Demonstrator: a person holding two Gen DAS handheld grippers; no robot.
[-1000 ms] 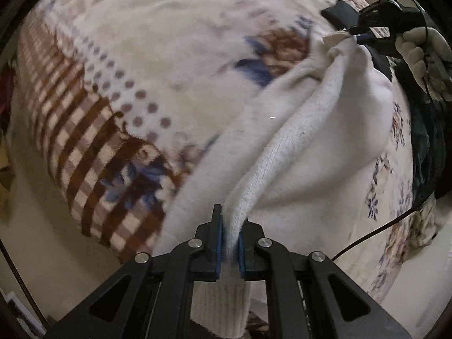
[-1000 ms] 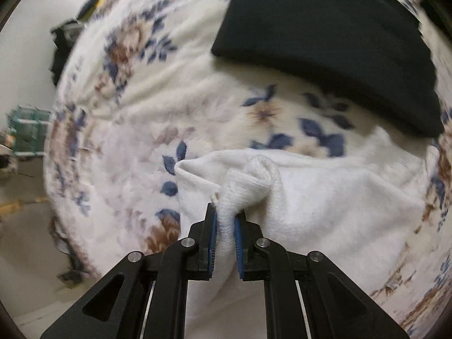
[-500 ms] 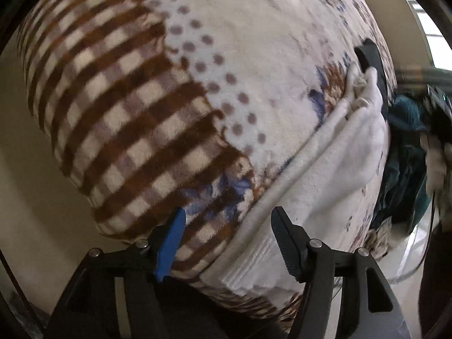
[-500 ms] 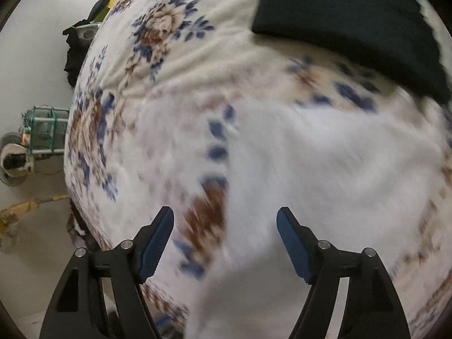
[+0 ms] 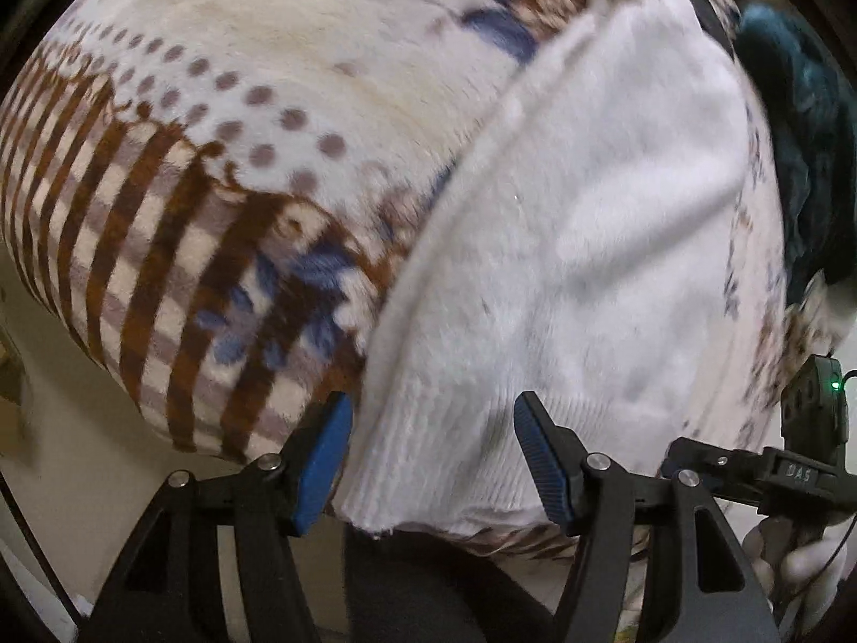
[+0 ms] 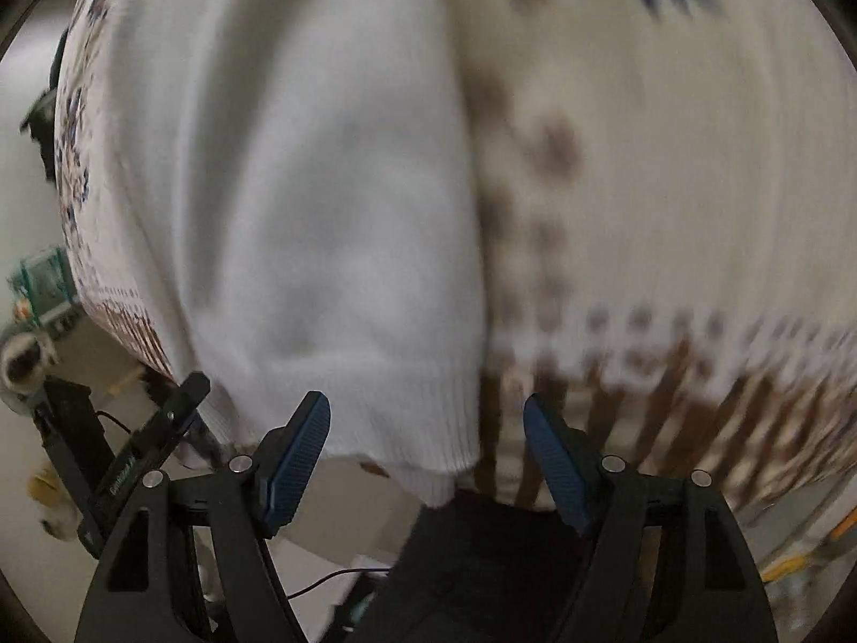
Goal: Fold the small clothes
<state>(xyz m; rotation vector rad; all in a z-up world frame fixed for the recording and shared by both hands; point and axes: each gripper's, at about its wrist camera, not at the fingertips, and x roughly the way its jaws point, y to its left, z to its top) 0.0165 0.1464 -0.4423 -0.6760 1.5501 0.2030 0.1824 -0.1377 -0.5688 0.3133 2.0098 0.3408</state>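
The white knit garment (image 5: 578, 246) lies flat on the patterned blanket (image 5: 225, 123) that covers the bed, its ribbed hem at the bed's near edge, where the checked border of the blanket drops away. It runs from that edge back toward the bed's middle as one long, fairly smooth panel with a straight folded side along the left in the left wrist view. That suggests at least one lengthwise fold is already laid down. What is left, as far as I can judge, is a crosswise fold to shorten it and then setting it aside. A dark teal garment (image 5: 798, 123) lies at the far right side of the bed.

The left tool (image 5: 431, 461) hangs over the hem with its jaws wide, the knit below them but not pinched. The right tool (image 6: 426, 461) is also wide open above the hem's corner (image 6: 439, 482), holding nothing; its view is blurred.

A second ago both tools were clamped on bunched folds of the white knit, the right one further up the bed beside a black folded cloth. Both have since let go. The right tool has swept down to the near edge, so it now shows beside the left tool's view at the lower right (image 5: 803, 461).
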